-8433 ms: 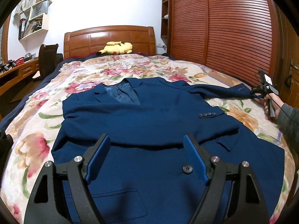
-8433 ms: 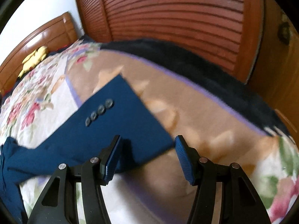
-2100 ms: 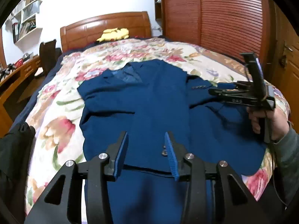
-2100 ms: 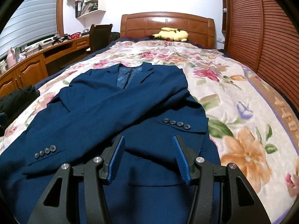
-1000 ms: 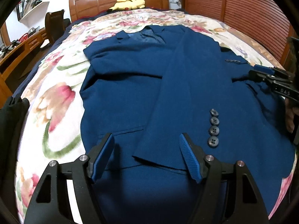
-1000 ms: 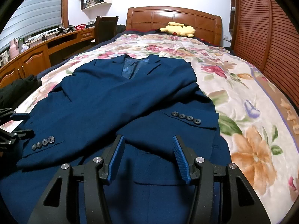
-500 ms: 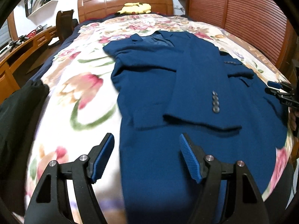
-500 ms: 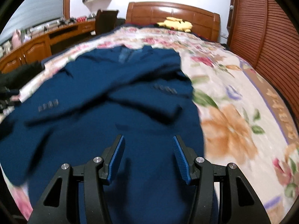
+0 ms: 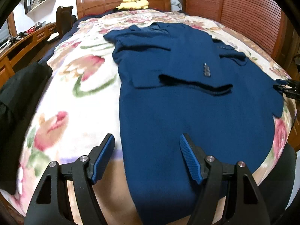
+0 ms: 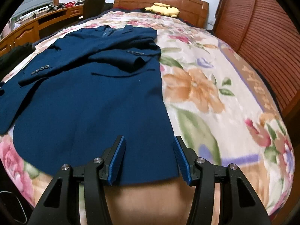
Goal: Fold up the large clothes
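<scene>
Left gripper [image 9: 146,157]: jaws apart, empty, poised over the jacket's bottom left corner; one pad over the bedspread, the other over blue cloth.
Right gripper [image 10: 149,157]: jaws apart, empty, straddling the jacket's bottom right corner, just above the hem.
Jacket [image 9: 196,116]: lies flat and face up on the bed [image 10: 234,97], both sleeves folded across the chest.
Long axis: runs from the hem, directly below both grippers, away to the collar [image 10: 110,31] near the headboard [image 9: 121,1].
Nearer gripper: neither; each covers its own hem corner.
Likely next move: close on both corners and carry the hem toward the collar, folding across the long axis.
Risk: the crossed sleeves may slip out.
</scene>
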Tool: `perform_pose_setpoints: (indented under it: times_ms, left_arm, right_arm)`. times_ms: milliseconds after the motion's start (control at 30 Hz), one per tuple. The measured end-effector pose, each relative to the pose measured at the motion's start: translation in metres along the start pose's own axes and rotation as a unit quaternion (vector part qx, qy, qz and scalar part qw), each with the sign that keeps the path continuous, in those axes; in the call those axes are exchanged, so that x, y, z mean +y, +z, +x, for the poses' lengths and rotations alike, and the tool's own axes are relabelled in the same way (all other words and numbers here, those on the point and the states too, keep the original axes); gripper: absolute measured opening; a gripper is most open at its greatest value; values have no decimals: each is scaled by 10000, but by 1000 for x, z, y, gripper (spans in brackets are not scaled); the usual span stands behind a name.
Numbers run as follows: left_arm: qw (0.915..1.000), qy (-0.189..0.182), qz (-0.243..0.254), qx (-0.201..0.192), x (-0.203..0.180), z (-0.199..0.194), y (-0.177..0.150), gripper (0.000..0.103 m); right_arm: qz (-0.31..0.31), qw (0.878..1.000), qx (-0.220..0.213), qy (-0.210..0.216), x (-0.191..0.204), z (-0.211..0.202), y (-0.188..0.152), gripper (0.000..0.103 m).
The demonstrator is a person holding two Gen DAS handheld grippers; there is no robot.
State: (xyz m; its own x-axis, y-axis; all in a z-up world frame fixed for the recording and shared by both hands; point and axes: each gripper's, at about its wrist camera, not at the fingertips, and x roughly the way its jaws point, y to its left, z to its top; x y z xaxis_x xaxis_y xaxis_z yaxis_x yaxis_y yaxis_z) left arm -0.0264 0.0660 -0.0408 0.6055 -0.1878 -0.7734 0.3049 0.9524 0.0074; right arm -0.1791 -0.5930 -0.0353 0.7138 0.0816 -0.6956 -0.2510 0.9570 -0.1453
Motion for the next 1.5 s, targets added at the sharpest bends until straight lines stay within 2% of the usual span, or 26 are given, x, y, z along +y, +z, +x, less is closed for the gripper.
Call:
perform_pose_setpoints:
  times_ms: [267, 533, 633, 700, 733, 800, 833, 900, 1000, 1233, 1500]
  left_arm:
    - [9999, -95, -100, -36, 4, -2, -10, 73]
    - [9995, -198, -123, -194, 4, -16, -23, 73]
    - [9991, -280, -191, -261, 6, -21, -27, 65]
    - [9989, -239, -250, -315, 8, -24, -30, 54]
    - [9987, -245, -302, -336, 10, -25, -31, 51]
    - [9982, -254, -387, -377, 13, -27, -33, 44]
    - [9982, -243, -395, -387, 13, -28, -34, 43]
    - [9982, -221, -403, -397, 12, -30, -36, 42]
    - [9981, -181, -443, -392, 11, -32, -38, 42]
    - [9982, -210, -417, -388, 7, -36, -44, 42]
    - [9973, -209, -539, -461, 8, -39, -51, 42]
  right_arm:
    - [226, 9997, 39, 131, -6, -10, -14, 55]
    - [367, 9993, 73, 36, -13, 0, -12, 61]
    - [605, 9979, 88, 193, -16, 4, -15, 61]
    - [594, 9980, 80, 217, -14, 4, -15, 61]
    - [603, 9978, 81, 263, -13, 3, -16, 58]
    - [612, 9973, 84, 386, -12, 3, -15, 46]
    - [604, 9972, 84, 443, -13, 4, -15, 43]
    - [608, 9964, 82, 583, -12, 4, -14, 28]
    - [642, 9952, 27, 732, -10, 1, -14, 19]
    - [738, 9949, -192, 663, -9, -1, -19, 17]
    - [1202, 9873, -149, 1029, -22, 9, -22, 19]
